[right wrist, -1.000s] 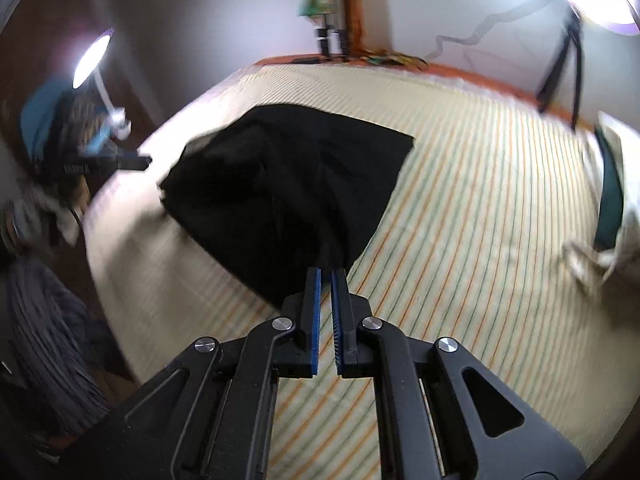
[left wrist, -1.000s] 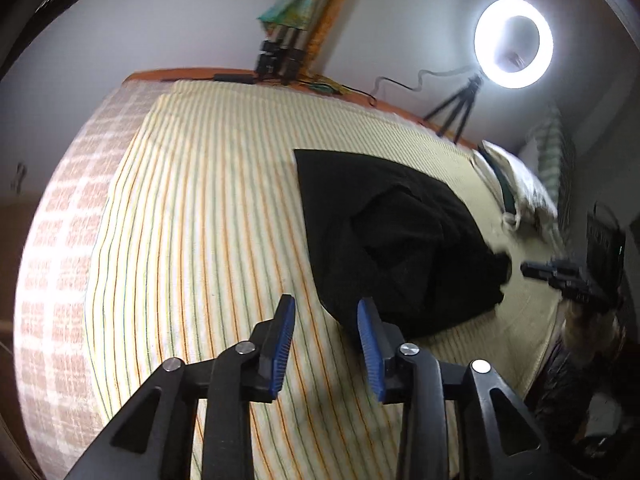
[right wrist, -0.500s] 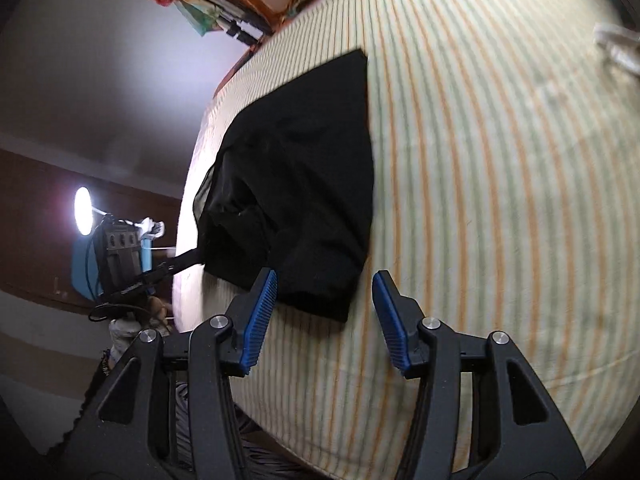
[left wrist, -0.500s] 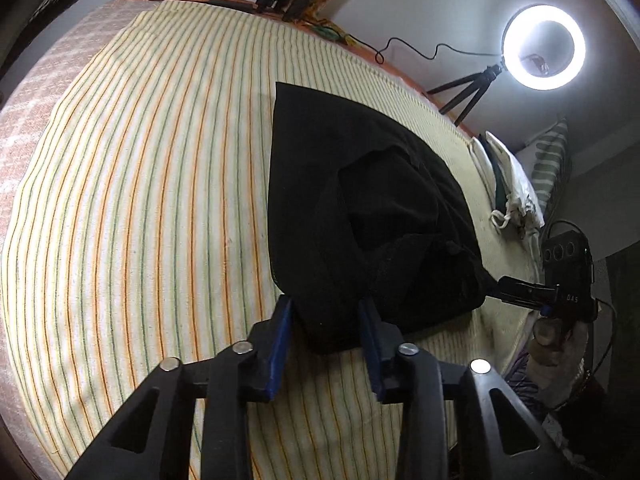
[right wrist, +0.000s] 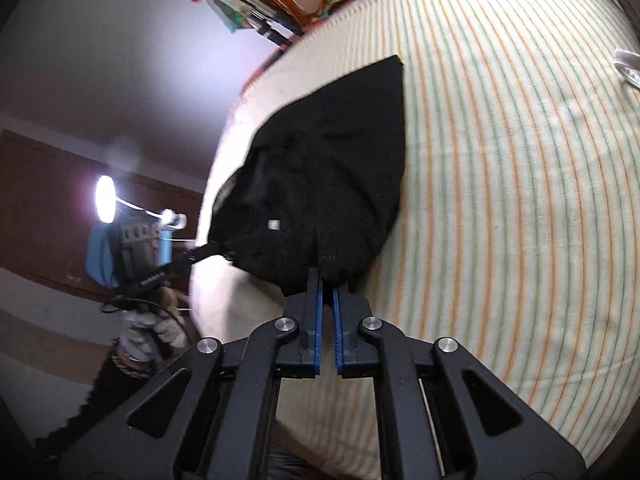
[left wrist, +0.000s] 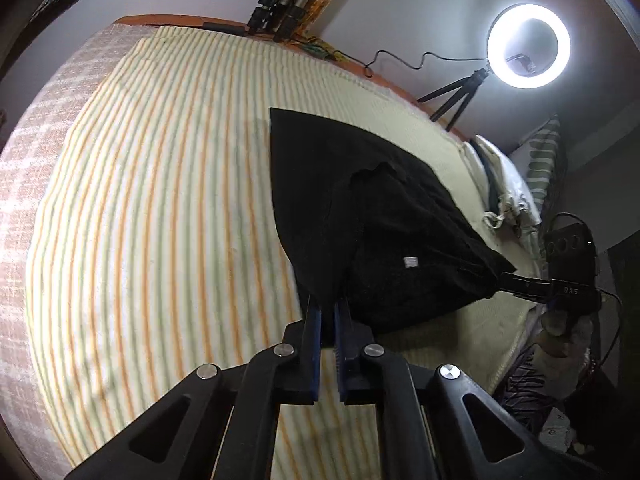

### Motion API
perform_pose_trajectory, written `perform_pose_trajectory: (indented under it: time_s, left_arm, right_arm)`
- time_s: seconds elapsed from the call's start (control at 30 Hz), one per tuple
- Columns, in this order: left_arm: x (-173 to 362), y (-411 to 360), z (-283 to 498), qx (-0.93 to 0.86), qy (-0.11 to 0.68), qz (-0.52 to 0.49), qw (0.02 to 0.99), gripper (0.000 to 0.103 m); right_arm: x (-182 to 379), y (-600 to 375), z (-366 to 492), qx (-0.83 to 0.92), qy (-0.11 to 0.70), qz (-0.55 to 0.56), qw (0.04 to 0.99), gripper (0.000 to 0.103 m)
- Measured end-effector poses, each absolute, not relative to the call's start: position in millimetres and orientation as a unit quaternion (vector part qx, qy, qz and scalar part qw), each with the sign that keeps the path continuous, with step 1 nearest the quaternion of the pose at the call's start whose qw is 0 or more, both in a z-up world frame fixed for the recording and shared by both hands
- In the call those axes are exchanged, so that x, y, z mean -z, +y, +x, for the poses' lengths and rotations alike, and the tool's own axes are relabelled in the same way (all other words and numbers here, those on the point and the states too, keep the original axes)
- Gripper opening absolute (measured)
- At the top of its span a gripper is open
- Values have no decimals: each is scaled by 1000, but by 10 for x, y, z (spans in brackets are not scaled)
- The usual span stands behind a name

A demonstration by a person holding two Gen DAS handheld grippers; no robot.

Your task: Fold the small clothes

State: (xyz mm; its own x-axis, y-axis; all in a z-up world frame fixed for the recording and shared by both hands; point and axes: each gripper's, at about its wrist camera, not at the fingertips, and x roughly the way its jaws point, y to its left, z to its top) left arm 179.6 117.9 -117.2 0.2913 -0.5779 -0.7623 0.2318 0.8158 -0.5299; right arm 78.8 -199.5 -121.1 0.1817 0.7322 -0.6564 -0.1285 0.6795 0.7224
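A black garment [left wrist: 360, 208] lies partly bunched on a bed with a yellow striped sheet [left wrist: 160, 200]. My left gripper [left wrist: 327, 308] is shut on its near corner. My right gripper [right wrist: 326, 280] is shut on the other near corner of the black garment [right wrist: 332, 168]. In the left wrist view the right gripper [left wrist: 520, 282] pinches the cloth at the right. In the right wrist view the left gripper [right wrist: 188, 258] pinches it at the left. A small white label [left wrist: 410, 262] shows on the raised cloth. The garment's far corner rests on the sheet.
A ring light on a tripod [left wrist: 528, 46] stands at the bed's far side. Light clothes and a striped pillow [left wrist: 508, 188] lie at the right edge. Tripod legs [left wrist: 276, 12] lean on the wall. A lamp [right wrist: 106, 204] shines beyond the bed's near edge.
Both grippers were open around the garment's near corners half a second ago. Now both have shut on the cloth, and the near edge is drawn up between them.
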Motion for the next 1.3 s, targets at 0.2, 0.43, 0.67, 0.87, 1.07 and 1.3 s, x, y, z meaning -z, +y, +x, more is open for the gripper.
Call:
perform_pose_trajectory:
  time_s: [0.2, 0.43, 0.67, 0.87, 1.07, 1.3]
  left_arm:
    - [1392, 1039, 1692, 237, 575, -79, 779, 5]
    - [1096, 1176, 1659, 235, 543, -69, 803, 18]
    - [797, 1054, 1705, 245, 504, -56, 826, 26]
    - [891, 746, 1947, 243, 486, -43, 839, 26]
    - [1338, 470, 1851, 267, 536, 0, 801, 26]
    - [956, 613, 1785, 274, 502, -30, 820, 29]
  right_arm:
    - [1424, -1974, 792, -267, 600, 232, 717, 6]
    - [1215, -2151, 814, -259, 587, 207, 739, 6]
    - [921, -1901, 844, -287, 540, 146, 778, 6]
    - [1073, -1496, 905, -325, 538, 79, 773, 6]
    - [1271, -1557, 697, -335, 584, 6, 739, 6]
    - [829, -1706, 931, -366, 518, 38, 772, 14]
